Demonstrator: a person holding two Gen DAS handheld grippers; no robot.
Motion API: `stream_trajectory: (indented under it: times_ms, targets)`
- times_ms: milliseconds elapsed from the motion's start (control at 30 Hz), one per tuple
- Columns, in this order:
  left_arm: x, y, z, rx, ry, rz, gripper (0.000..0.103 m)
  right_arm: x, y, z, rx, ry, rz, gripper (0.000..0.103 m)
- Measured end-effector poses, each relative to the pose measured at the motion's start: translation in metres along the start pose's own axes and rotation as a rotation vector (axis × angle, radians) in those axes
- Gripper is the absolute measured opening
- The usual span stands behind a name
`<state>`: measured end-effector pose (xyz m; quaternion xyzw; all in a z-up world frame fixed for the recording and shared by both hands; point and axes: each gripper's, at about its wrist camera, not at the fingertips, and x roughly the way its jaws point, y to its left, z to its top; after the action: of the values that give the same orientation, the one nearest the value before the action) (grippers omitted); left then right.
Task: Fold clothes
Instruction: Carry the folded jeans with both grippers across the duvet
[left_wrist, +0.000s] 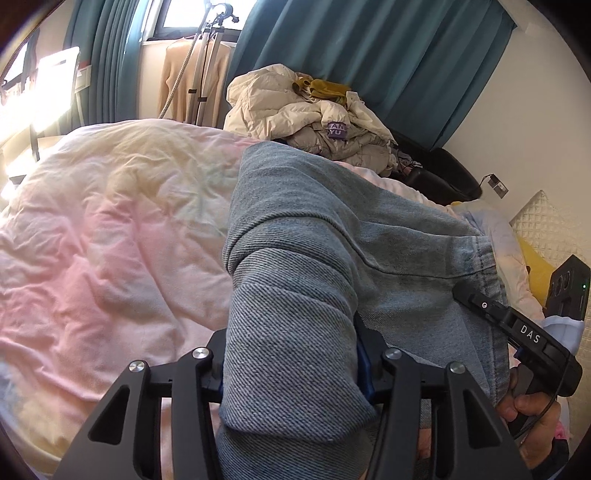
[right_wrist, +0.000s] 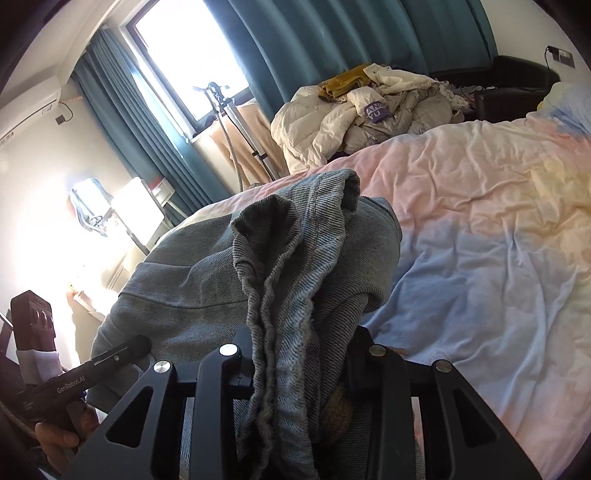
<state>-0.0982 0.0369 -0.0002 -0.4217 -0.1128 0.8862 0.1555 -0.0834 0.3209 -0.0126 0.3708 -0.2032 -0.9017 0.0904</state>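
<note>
A blue-grey denim garment (left_wrist: 332, 229) is held up over the bed between both grippers. My left gripper (left_wrist: 291, 354) is shut on a thick fold of the denim, which hides its fingertips. My right gripper (right_wrist: 295, 354) is shut on a bunched hem of the same denim garment (right_wrist: 303, 266). The right gripper's body shows in the left wrist view (left_wrist: 517, 328), pressed against the denim. The left gripper's body shows in the right wrist view (right_wrist: 92, 373), also at the denim.
The bed has a rumpled pink, yellow and blue duvet (left_wrist: 110, 229) (right_wrist: 480, 221). A pile of cream jackets (left_wrist: 306, 107) (right_wrist: 369, 114) lies at its far edge, by teal curtains (left_wrist: 388, 55). A garment steamer stand (left_wrist: 207, 66) is near the window.
</note>
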Motion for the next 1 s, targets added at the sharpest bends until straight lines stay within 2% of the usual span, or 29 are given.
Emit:
stream_trajectory:
  times_ms: [300,533,800,1000]
  targets:
    - [-0.046,-0.096,0.006,0.092,-0.035,-0.033,0.051,-0.100,-0.034,0.020,0.040,-0.072,-0.019,0.031]
    - [-0.057,-0.176,0.003,0.169,-0.034,-0.065,0.051,-0.173,-0.076,0.030,0.081,-0.123,-0.055,0.031]
    - [-0.036,-0.267,-0.003,0.251,-0.011,-0.112,0.051,-0.234,-0.146,0.033,0.148,-0.182,-0.119,0.031]
    - [0.013,-0.325,-0.013,0.293,0.038,-0.178,0.051,-0.258,-0.214,0.031,0.199,-0.213,-0.188,0.031]
